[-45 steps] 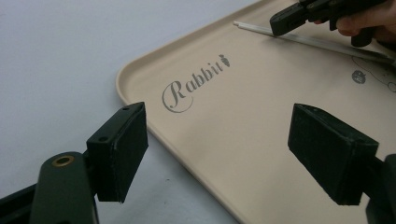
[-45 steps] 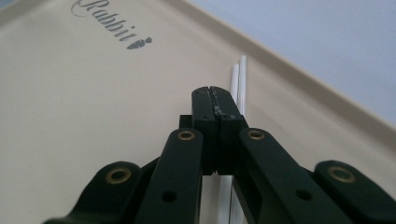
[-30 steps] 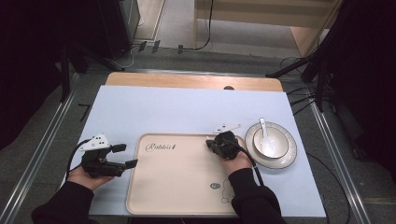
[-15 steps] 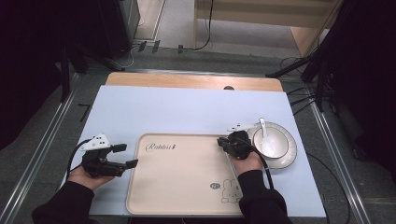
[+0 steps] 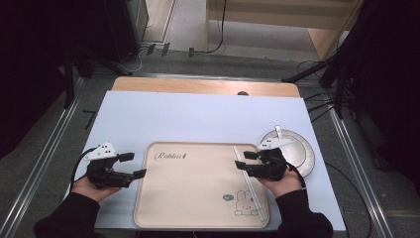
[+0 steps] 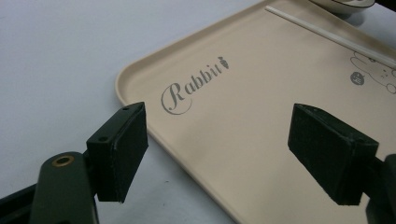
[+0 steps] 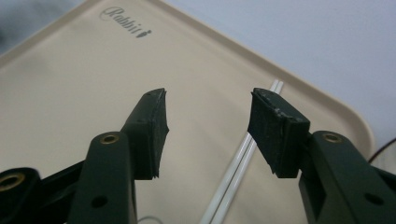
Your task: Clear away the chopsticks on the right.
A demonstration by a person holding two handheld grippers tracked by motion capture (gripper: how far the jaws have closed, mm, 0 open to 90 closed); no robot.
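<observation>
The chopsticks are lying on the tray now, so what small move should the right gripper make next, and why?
Probably lift the right gripper clear. Its jaws have just been opening and nothing is between them; the chopsticks lie flat on the tray.

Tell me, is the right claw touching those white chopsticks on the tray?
Apart. In the right gripper view, the right claw stands open above the chopsticks, which lie on the tray with bare tray visible between the pads.

The tray was smooth matt beige plastic; the chopsticks glossy white plastic; the gripper pads rough black rubber.
</observation>
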